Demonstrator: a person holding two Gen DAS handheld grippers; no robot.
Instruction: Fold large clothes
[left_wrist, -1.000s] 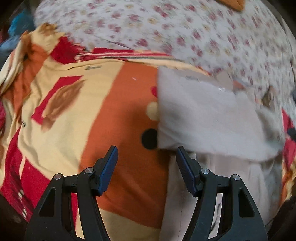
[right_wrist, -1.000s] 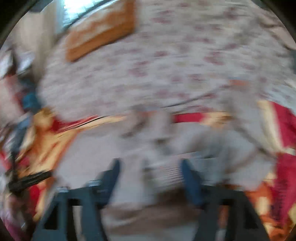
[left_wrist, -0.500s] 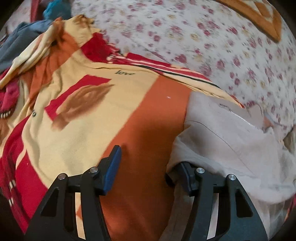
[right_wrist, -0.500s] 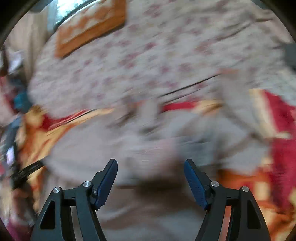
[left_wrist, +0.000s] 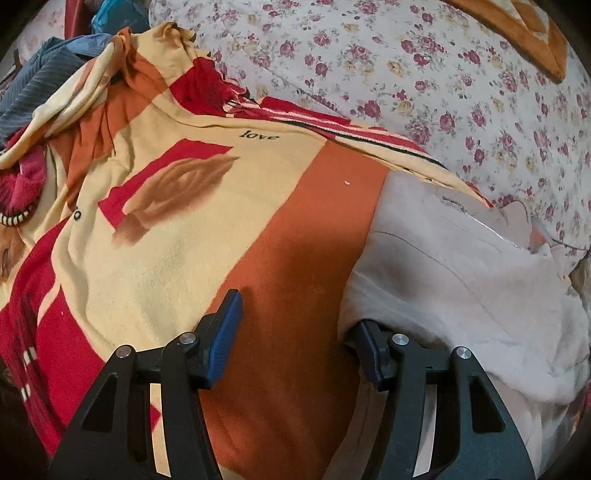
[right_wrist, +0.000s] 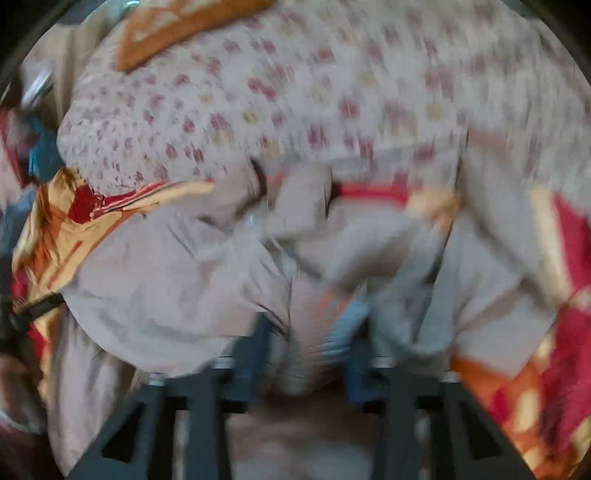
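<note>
A pale beige garment (left_wrist: 461, 280) with a zipper (left_wrist: 480, 221) lies crumpled on an orange, yellow and red blanket (left_wrist: 166, 240). My left gripper (left_wrist: 295, 314) is open over the blanket's orange stripe. Its right finger (left_wrist: 369, 347) is tucked under the garment's left edge, and only blanket shows between the fingers. The right wrist view is blurred. There my right gripper (right_wrist: 308, 325) has its jaws closing on a bunch of the beige garment (right_wrist: 166, 280), which fills the gap between the fingers.
A floral bedsheet (left_wrist: 443, 74) spreads beyond the blanket, also seen as the floral bedsheet (right_wrist: 295, 92). An orange cushion (left_wrist: 535, 29) lies at the far right corner. Blue and grey clothes (left_wrist: 44, 74) are piled at the far left.
My left gripper narrowed a little and slid its right finger under the garment's edge. My right gripper's fingers came together from wide apart onto the bunched beige cloth.
</note>
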